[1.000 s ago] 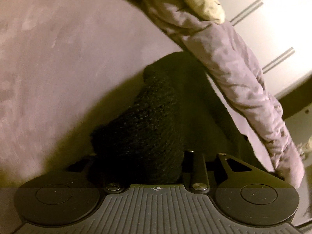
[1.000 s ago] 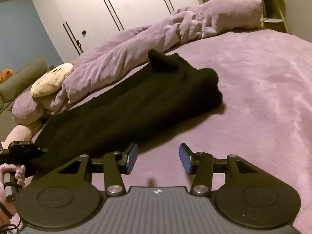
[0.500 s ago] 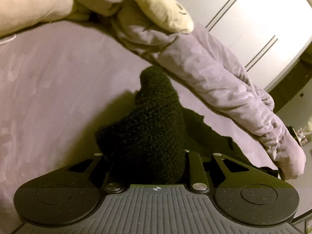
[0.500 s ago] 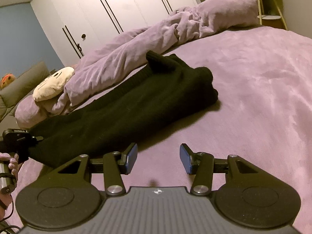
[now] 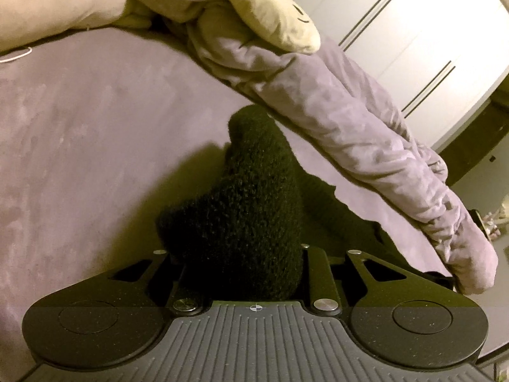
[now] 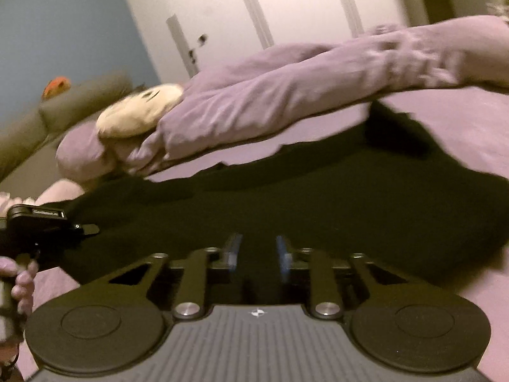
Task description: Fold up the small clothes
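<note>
Where the black knit garment (image 6: 286,197) lies along the bed (image 6: 461,121) beside the rolled blanket (image 6: 286,95): left gripper (image 5: 241,254) clamped on its end; right gripper (image 6: 256,250) closing over its near edge; lettering on the left gripper unreadable.

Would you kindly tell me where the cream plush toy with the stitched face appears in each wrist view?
Left wrist: cream plush toy at top centre, lying on the rolled purple blanket.
Right wrist: cream plush toy at left of centre, blurred, against that blanket's end.
Shared landmark: the white wardrobe doors behind.
</note>
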Motion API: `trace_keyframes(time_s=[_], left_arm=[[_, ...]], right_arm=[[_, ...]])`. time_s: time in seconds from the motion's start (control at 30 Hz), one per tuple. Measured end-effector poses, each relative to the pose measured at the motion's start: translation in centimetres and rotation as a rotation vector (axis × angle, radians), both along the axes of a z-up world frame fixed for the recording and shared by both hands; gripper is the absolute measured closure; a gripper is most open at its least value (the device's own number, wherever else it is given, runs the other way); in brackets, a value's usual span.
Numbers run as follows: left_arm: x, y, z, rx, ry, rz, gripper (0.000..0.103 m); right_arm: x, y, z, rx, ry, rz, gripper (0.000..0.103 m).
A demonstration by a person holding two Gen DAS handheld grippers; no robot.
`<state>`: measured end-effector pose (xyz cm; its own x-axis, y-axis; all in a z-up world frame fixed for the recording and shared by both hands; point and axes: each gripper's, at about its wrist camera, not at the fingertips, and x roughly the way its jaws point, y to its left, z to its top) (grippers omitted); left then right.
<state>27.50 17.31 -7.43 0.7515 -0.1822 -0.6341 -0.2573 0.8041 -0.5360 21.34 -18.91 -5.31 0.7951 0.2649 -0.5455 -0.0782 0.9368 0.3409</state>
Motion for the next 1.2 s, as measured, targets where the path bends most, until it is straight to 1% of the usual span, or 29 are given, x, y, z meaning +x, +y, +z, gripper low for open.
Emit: trace_keyframes(time_s=[0.03, 0.1, 0.13, 0.2, 0.23, 0.27, 0.33, 0.37, 0.47, 0.6, 0.73, 0.87, 0.97, 1.0, 1.03, 1.1, 1.17, 1.2], left_arm=[[0.0, 0.1, 0.0, -0.002, -0.004, -0.006, 0.078], [-0.1, 0.2, 0.1, -0.007, -0.011, -0.014, 0.078], [0.0, 0.3, 0.2, -0.01, -0.014, -0.021, 0.078], [0.0, 0.4, 0.2, -0.021, -0.021, -0.032, 0.078], [0.0, 0.5, 0.2, -0.025, -0.024, -0.037, 0.078], [0.1, 0.6, 0.1, -0.026, -0.026, -0.042, 0.078], [0.1, 0.6, 0.1, -0.028, -0.03, -0.048, 0.078], [0.1, 0.6, 0.0, -0.03, -0.029, -0.045, 0.078], [0.0, 0.5, -0.1, -0.032, -0.019, -0.035, 0.078], [-0.1, 0.6, -0.3, -0.03, -0.012, -0.033, 0.078], [-0.4, 0.9, -0.5, -0.047, 0.007, -0.028, 0.078], [-0.3, 1.5, -0.7, -0.102, 0.013, -0.018, 0.078], [-0.3, 2.1, -0.9, -0.163, 0.008, -0.006, 0.078], [-0.3, 2.1, -0.9, -0.171, 0.007, -0.003, 0.079], [-0.2, 2.0, -0.7, -0.163, 0.004, -0.009, 0.079], [-0.1, 1.2, 0.0, -0.109, -0.008, -0.029, 0.08], [0.0, -0.2, 1.4, -0.016, -0.034, -0.061, 0.08], [0.0, -1.2, 2.4, 0.036, -0.056, -0.085, 0.08]], right_arm=[[1.3, 1.2, -0.2, -0.016, -0.004, 0.015, 0.087], [2.9, 3.2, -0.9, -0.085, -0.013, 0.025, 0.088], [3.7, 3.8, -1.5, -0.11, 0.001, 0.025, 0.088], [4.8, 4.7, -3.3, -0.163, 0.063, 0.014, 0.089], [4.7, 4.7, -4.1, -0.163, 0.064, 0.009, 0.089], [4.4, 5.0, -4.5, -0.186, 0.048, 0.011, 0.089], [4.0, 5.7, -4.8, -0.245, 0.034, 0.022, 0.089], [3.9, 5.8, -4.9, -0.256, 0.033, 0.024, 0.09], [4.2, 5.5, -5.5, -0.255, 0.033, 0.035, 0.09], [3.7, 5.7, -4.5, -0.275, 0.028, 0.051, 0.09], [3.4, 5.1, -3.8, -0.236, 0.042, 0.037, 0.09], [3.3, 4.5, -3.3, -0.197, 0.061, 0.013, 0.09], [3.2, 4.3, -3.1, -0.202, 0.062, 0.003, 0.09], [3.3, 4.3, -3.3, -0.206, 0.069, 0.001, 0.09], [3.5, 4.3, -3.7, -0.208, 0.077, 0.002, 0.091], [4.1, 4.4, -4.7, -0.211, 0.101, 0.008, 0.091], [4.4, 4.3, -4.6, -0.199, 0.115, 0.005, 0.091], [4.5, 4.0, -4.2, -0.171, 0.121, 0.002, 0.091]])
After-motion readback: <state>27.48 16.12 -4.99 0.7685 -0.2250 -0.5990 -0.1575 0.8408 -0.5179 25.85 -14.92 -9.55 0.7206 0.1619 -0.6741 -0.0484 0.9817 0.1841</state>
